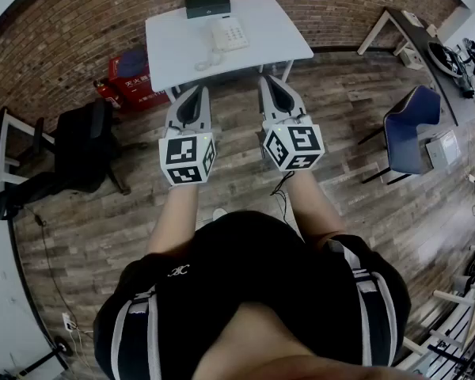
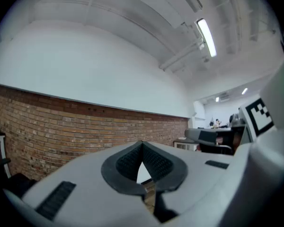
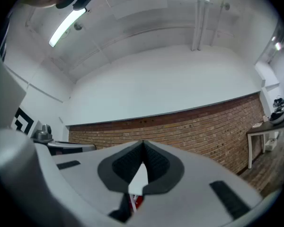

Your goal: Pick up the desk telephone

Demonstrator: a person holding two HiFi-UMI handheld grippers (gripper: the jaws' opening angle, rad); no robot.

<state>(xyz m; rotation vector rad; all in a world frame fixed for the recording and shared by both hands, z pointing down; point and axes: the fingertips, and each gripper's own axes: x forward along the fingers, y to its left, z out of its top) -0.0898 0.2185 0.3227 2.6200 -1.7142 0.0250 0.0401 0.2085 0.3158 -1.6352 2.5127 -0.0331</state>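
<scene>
The person is standing back from the white surface [image 1: 174, 46] at the top centre of the head view, where the desk telephone [image 1: 228, 32] is sitting just in front of a dark box [image 1: 207, 5]. The left gripper [image 1: 195, 93] and right gripper [image 1: 271, 82] are hanging side by side below it, well apart from it, both with jaws pressed together on nothing. The telephone is looking like light, hard, smooth plastic, so it is probably going to be slippery between narrow pads. Its handset seems to be resting loose, with a coiled cord [image 1: 208, 60] trailing toward the near edge. Taking the body by its side edges and keeping it level is looking safest.
</scene>
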